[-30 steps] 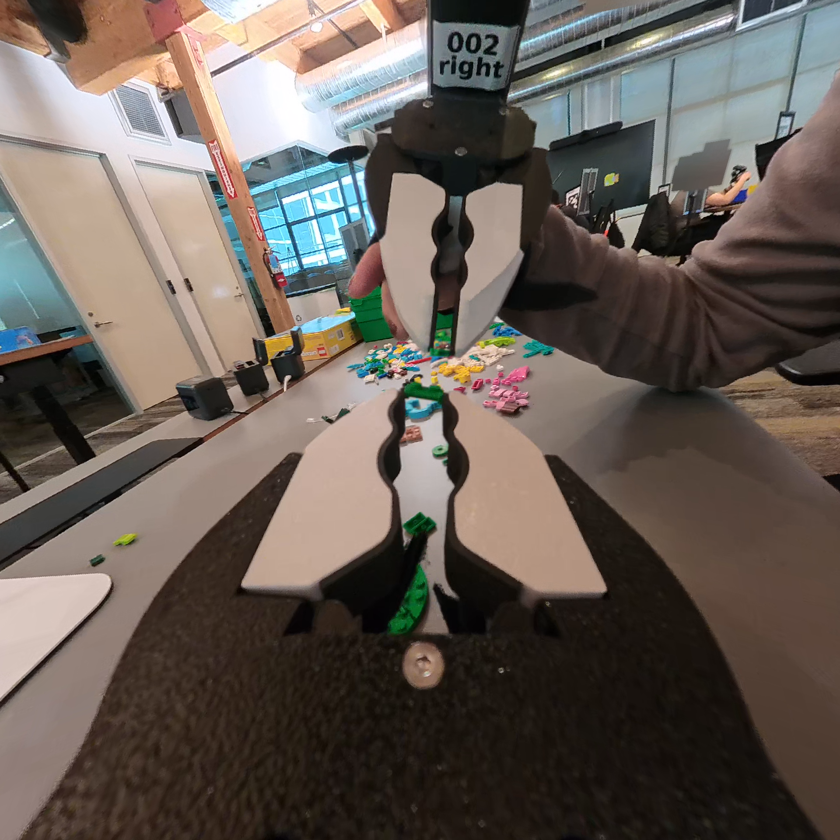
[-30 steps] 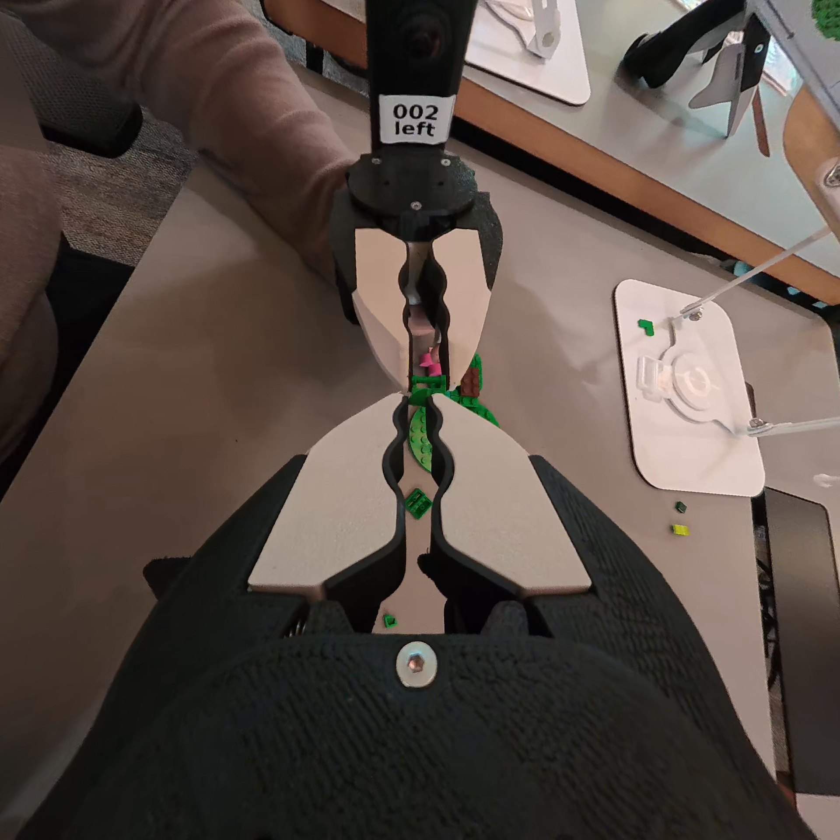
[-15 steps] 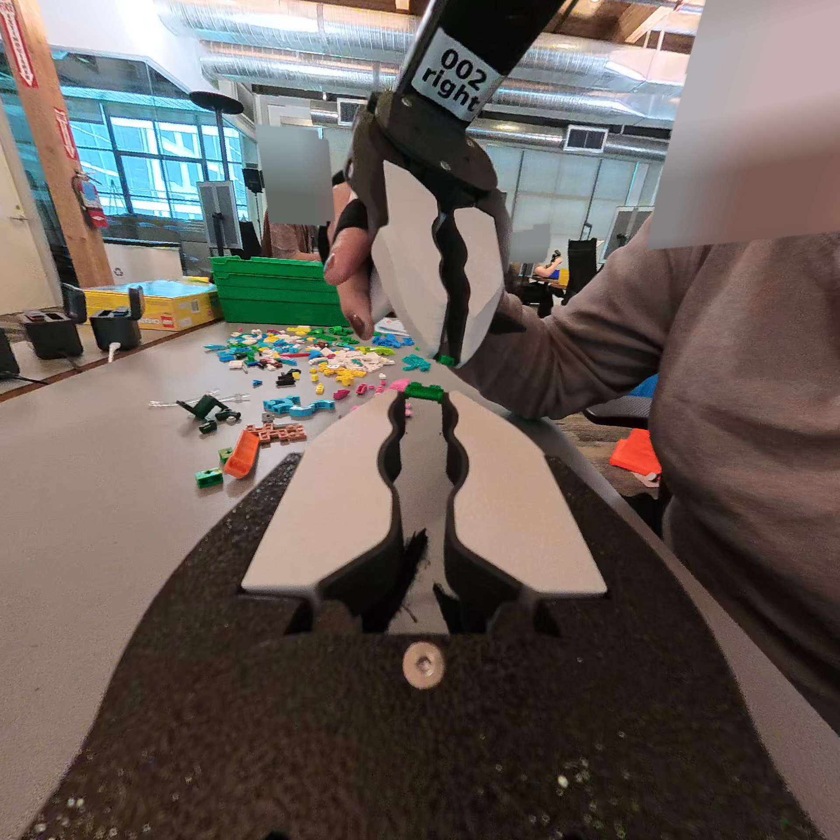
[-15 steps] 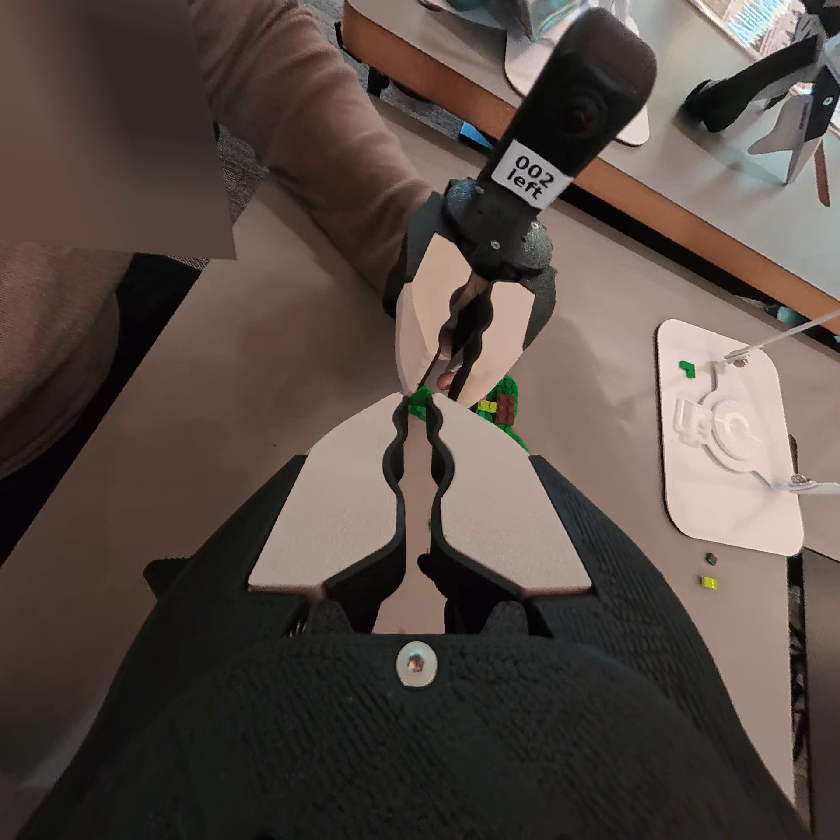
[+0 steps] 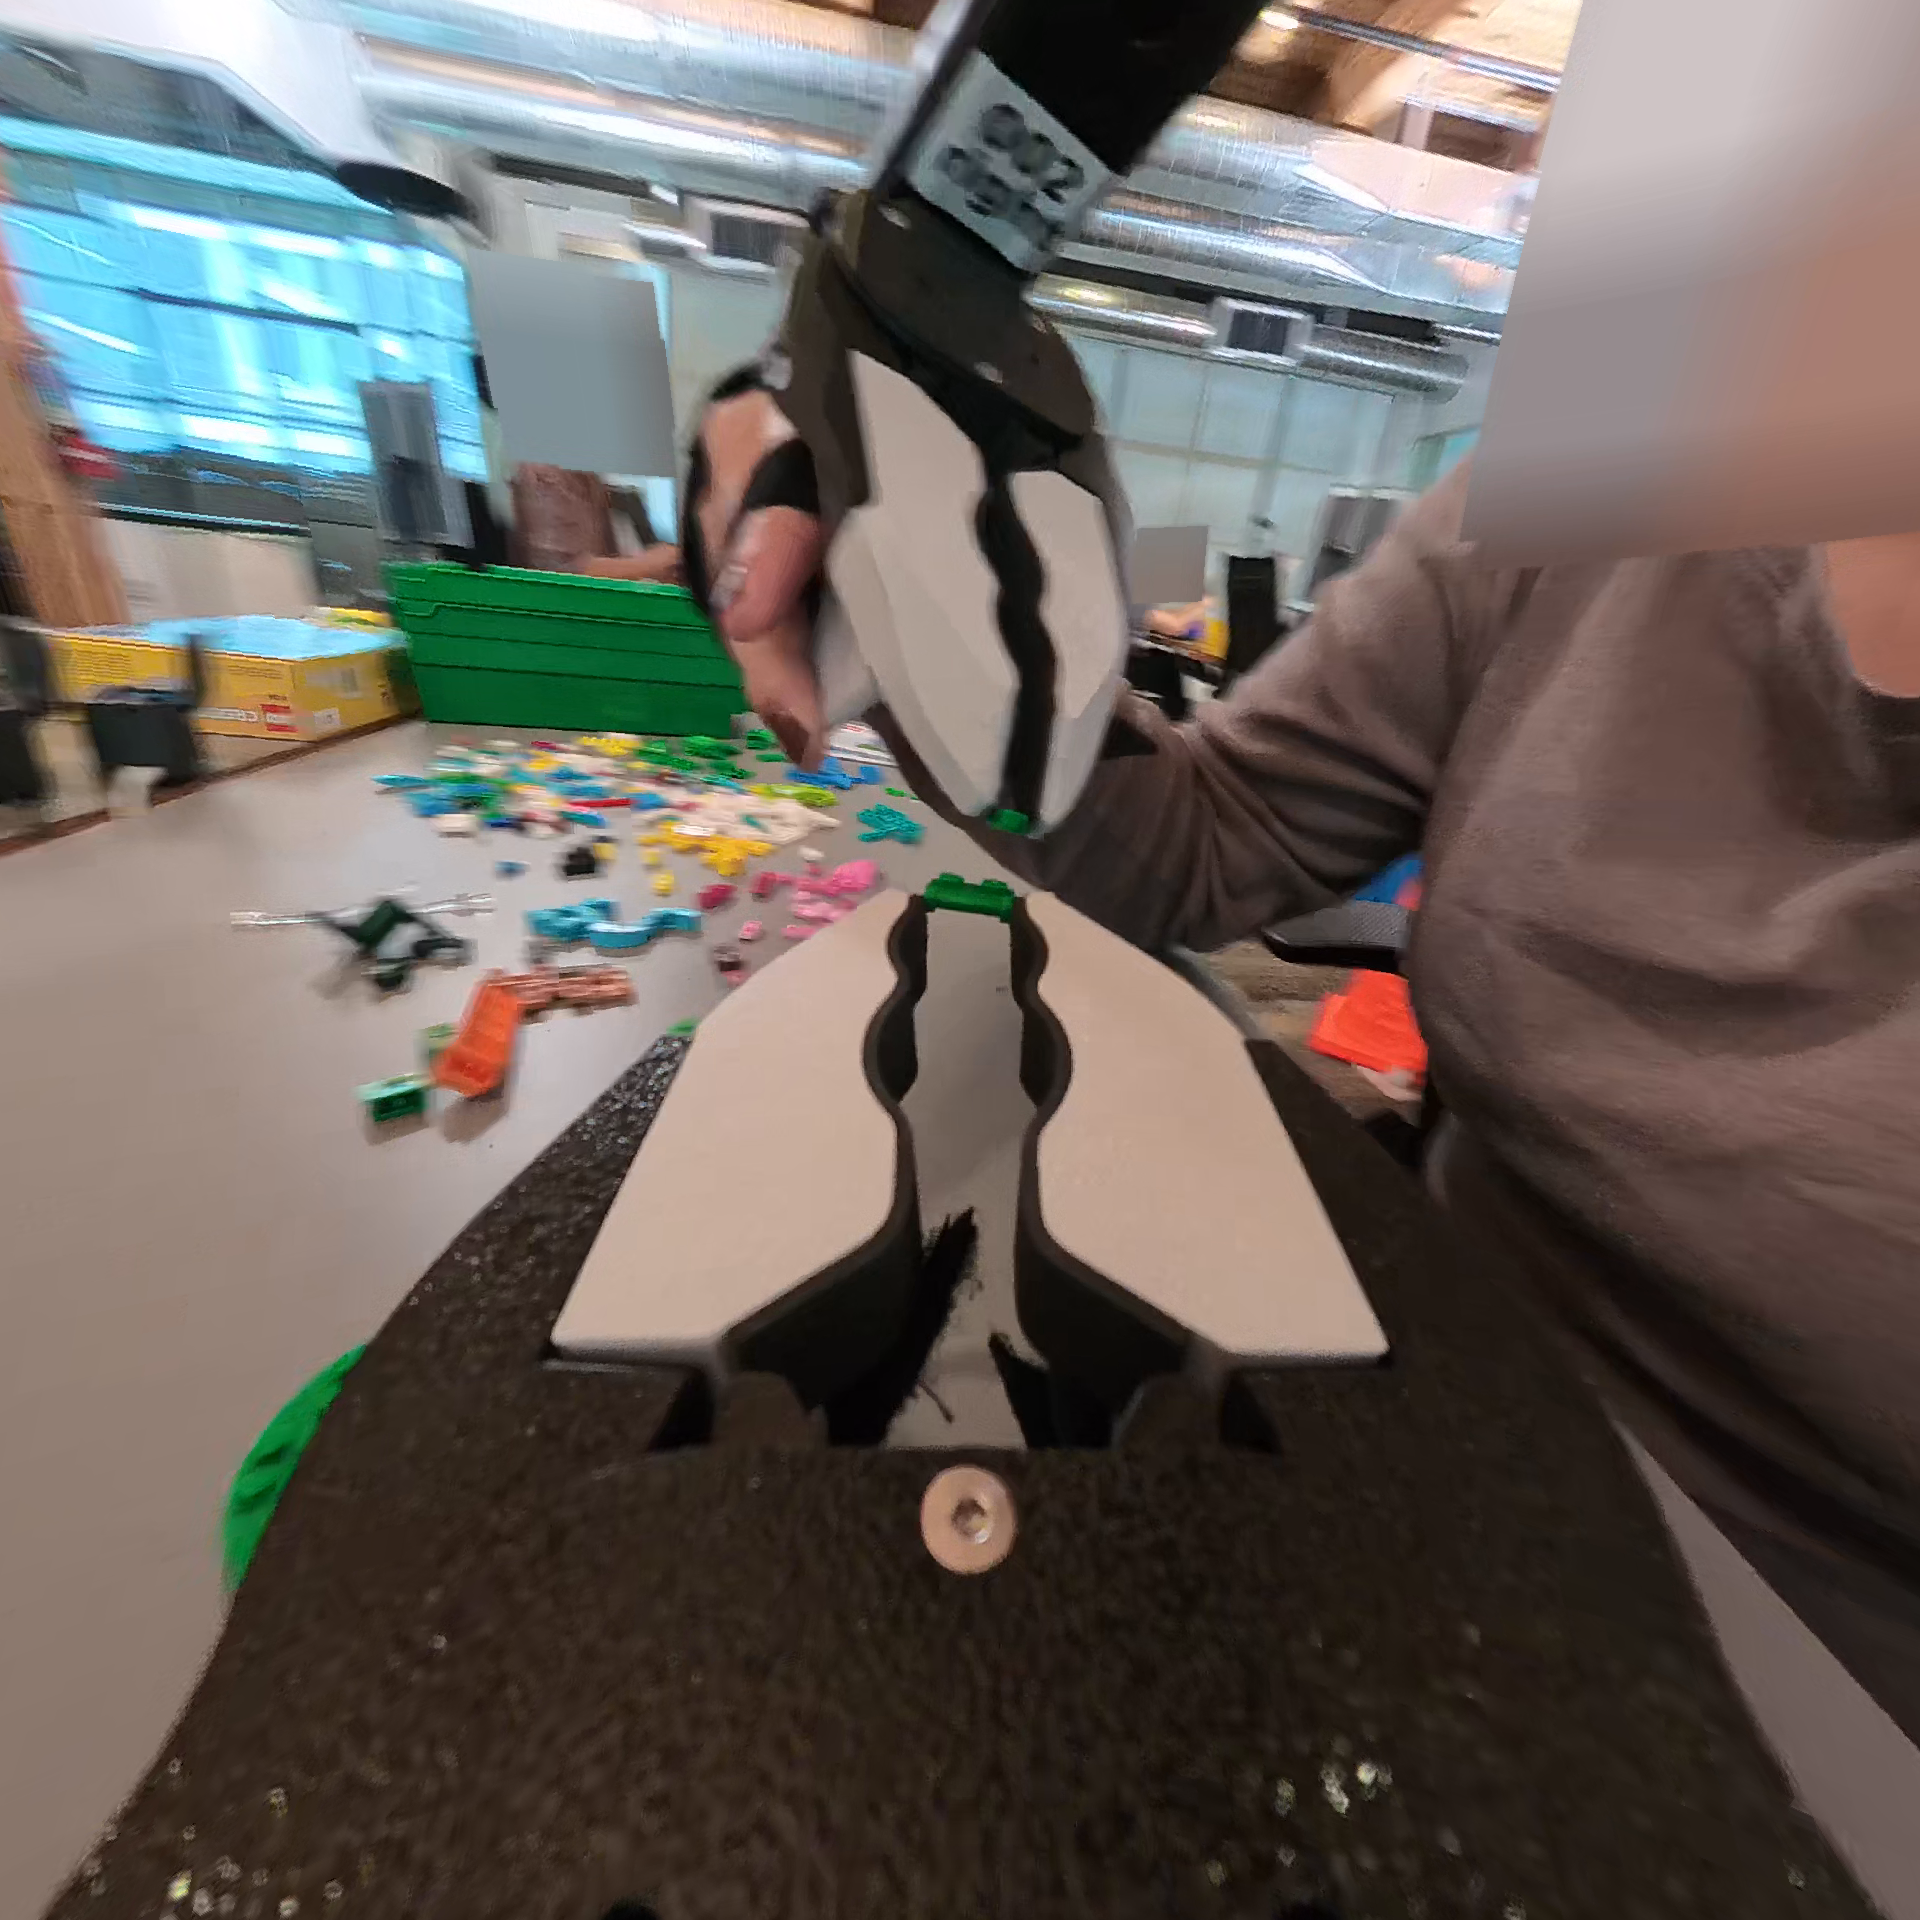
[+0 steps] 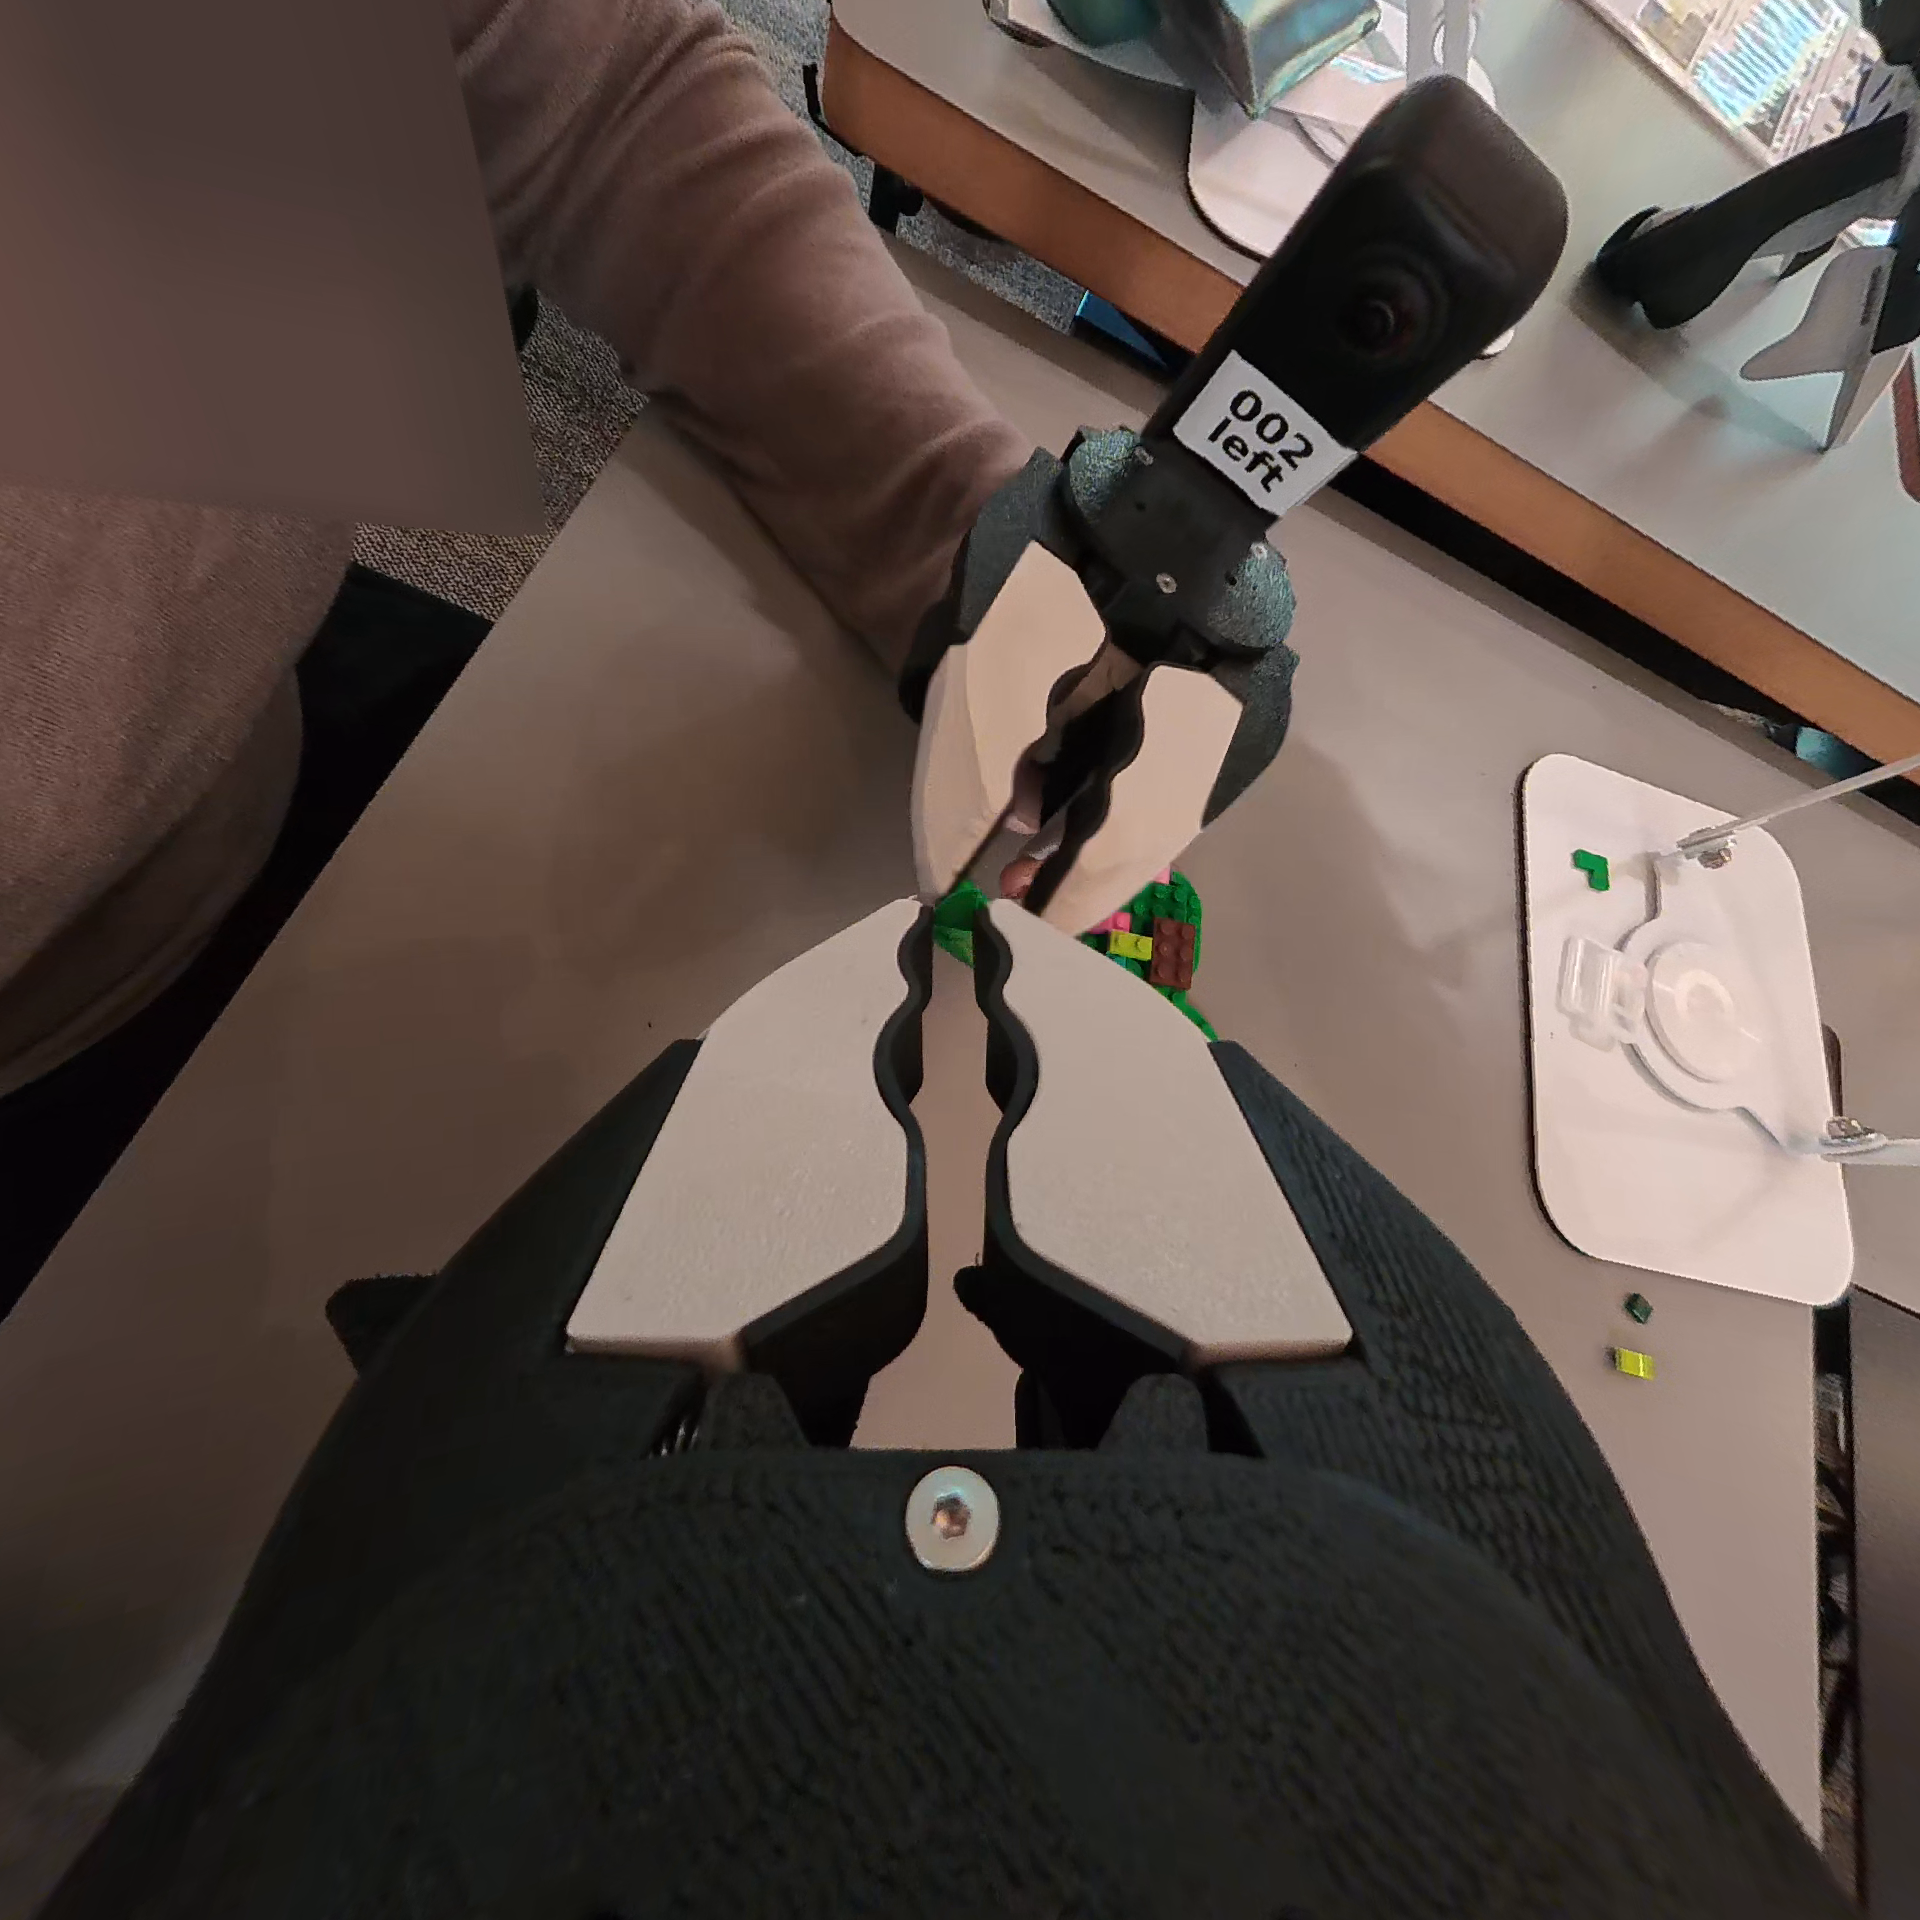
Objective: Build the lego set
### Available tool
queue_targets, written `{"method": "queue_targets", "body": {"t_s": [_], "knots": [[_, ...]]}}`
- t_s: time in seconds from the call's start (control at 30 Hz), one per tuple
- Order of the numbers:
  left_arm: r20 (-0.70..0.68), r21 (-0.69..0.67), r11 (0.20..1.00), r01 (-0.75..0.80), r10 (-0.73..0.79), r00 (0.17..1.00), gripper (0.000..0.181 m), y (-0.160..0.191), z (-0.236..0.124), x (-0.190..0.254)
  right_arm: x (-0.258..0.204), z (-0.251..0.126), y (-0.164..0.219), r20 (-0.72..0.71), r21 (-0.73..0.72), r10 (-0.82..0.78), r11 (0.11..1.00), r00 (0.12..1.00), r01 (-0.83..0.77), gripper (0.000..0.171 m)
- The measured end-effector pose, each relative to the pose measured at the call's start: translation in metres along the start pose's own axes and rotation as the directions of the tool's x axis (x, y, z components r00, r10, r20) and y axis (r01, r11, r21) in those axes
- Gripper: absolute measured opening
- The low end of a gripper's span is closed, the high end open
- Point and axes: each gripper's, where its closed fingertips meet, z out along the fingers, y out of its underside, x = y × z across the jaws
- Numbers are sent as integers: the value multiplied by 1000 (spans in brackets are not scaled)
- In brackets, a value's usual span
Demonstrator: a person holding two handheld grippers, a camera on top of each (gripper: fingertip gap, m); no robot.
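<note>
In the left wrist view my left gripper (image 5: 968,906) is shut on a small green plate (image 5: 968,894) at its tips. My right gripper (image 5: 1006,816) hangs just above it, tips down, shut on a small green piece (image 5: 1006,821); the two pieces are a little apart. In the right wrist view my right gripper (image 6: 951,920) meets the left gripper (image 6: 987,894) tip to tip, with green (image 6: 956,927) showing between them. The round green build (image 6: 1174,935), carrying a brown brick, lies on the grey table behind the tips. Its edge also shows in the left wrist view (image 5: 275,1455).
A pile of loose coloured pieces (image 5: 644,800) lies farther along the table, with green bins (image 5: 561,655) and a yellow box (image 5: 281,686) behind. An orange piece (image 5: 478,1049) lies nearer. A white pad (image 6: 1683,1226) is at the right, two tiny pieces (image 6: 1631,1351) beside it. A person's torso (image 5: 1662,1039) is close on the right. Only a small space, under 4 cm, lies between the two pairs of fingers.
Both grippers have swung and tilted while staying tip to tip. The left gripper now leans over to the right in the right wrist view. The build has moved out from between the left fingers.
</note>
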Motion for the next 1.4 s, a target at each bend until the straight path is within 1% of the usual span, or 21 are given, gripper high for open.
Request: {"method": "queue_targets", "body": {"t_s": [0.1, 0.2, 0.3, 0.4, 0.5, 0.73, 0.83, 1.4], "knots": [[-137, -48, 998, 31, -38, 990, 15, 7, 4, 21, -4, 1, -3, 21, 12, -7, 1000, 1000, 6, 6], [-256, -76, 993, 94, -111, 960, 15, 9, 5, 39, -13, 5, -11, 70, 39, -23, 999, 997, 20, 6], [-333, -95, 985, 144, -168, 928, 15, 9, 6, 52, -25, 12, -19, 124, 59, -52, 997, 991, 45, 6], [-381, -107, 979, 175, -203, 902, 15, 9, 5, 58, -35, 23, -20, 170, 43, -77, 997, 982, 71, 6], [-414, -117, 974, 193, -224, 882, 15, 8, 3, 64, -42, 26, -24, 211, 71, -91, 994, 973, 78, 5], [-496, -146, 956, 254, -293, 817, 15, 6, -2, 75, -55, 18, -37, 277, 155, -121, 985, 953, 80, 5], [-515, -155, 951, 267, -309, 800, 14, 7, -3, 77, -57, 20, -36, 270, 136, -139, 985, 953, 105, 5], [-531, -185, 944, 273, -330, 781, 15, 12, -5, 80, -65, 25, -35, 304, 104, -145, 987, 942, 119, 5]]}}
